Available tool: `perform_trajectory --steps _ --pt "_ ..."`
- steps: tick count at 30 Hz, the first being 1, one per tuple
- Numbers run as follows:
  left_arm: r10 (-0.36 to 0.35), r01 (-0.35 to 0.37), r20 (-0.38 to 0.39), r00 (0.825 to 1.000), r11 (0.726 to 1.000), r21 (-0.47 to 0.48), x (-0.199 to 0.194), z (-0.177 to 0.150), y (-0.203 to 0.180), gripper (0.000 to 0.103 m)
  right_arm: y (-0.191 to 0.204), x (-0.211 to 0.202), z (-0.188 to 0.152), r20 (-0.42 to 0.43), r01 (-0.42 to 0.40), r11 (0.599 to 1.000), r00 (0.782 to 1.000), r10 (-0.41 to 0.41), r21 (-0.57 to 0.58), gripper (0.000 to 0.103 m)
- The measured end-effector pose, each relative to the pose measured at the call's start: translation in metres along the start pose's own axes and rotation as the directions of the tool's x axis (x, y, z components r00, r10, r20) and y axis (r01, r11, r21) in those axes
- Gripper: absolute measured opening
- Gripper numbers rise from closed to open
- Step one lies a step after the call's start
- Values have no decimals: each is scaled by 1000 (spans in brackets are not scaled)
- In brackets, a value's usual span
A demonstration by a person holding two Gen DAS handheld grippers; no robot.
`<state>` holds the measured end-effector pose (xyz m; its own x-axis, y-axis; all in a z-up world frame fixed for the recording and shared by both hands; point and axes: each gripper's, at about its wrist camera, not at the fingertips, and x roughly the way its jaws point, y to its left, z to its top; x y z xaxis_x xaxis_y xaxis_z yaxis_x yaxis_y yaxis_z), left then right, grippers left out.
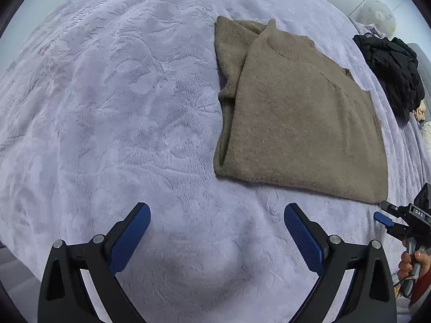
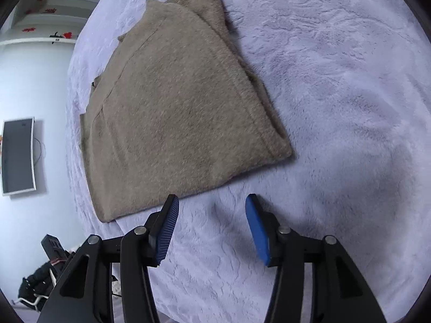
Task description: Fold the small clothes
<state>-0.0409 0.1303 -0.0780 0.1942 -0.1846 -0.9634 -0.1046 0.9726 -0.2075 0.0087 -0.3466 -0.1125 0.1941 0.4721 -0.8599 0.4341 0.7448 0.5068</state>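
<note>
Folded fuzzy taupe sweater, collar up

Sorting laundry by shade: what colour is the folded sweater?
Taupe brown sweater, clearest in the left wrist view.

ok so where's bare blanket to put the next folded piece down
Bare lavender blanket lies wide open beside the folded brown sweater, on the side away from the black clothes pile. The strip between sweater and pile is narrow and crowded.

Sweater taupe, blanket lavender with embossed swirls, pads blue, clothes at 2 o'clock black.
</note>
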Motion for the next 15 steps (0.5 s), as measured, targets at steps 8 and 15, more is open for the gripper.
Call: perform_trajectory --steps 8,15 --pt "-26 25 -29 999 1000 -15 -12 -28 -31 100 31 -7 -32 -46 50 990 997 -56 -133 56" --pt "-17 13 -78 997 998 -59 -13 -47 -48 100 38 -11 -56 -73 87 973 992 -105 -214 72"
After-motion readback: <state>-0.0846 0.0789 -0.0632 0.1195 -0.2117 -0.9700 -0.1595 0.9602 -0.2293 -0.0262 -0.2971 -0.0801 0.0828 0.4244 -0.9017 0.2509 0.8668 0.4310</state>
